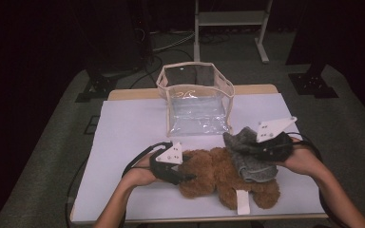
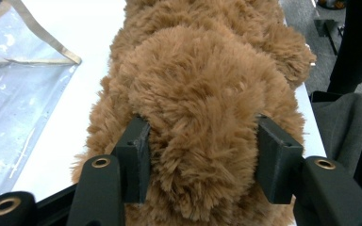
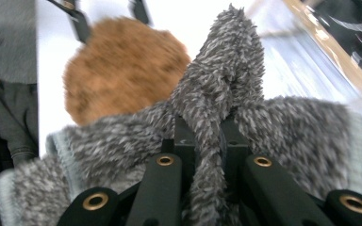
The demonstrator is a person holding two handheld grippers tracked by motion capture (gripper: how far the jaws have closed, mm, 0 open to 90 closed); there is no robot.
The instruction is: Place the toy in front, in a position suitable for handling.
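A brown plush teddy bear (image 1: pixel 216 173) lies on the white table cover near the front edge. My left gripper (image 1: pixel 184 175) is at the bear's left end, and its two black pads press into a round furry part of the bear (image 2: pixel 198 103). A grey fuzzy cloth (image 1: pixel 248 160) drapes over the bear's right side. My right gripper (image 1: pixel 255 149) is shut on a raised fold of that cloth (image 3: pixel 226 70), pinched between its pads (image 3: pixel 185 136). Beyond the cloth, the bear (image 3: pixel 122 66) shows blurred.
A clear plastic bag with beige trim (image 1: pixel 197 102) stands open at the back middle of the table, with its flap lying flat toward the bear. A white tag (image 1: pixel 243 202) sticks out from the bear toward the front edge. The white table cover (image 1: pixel 123 137) stretches to the left.
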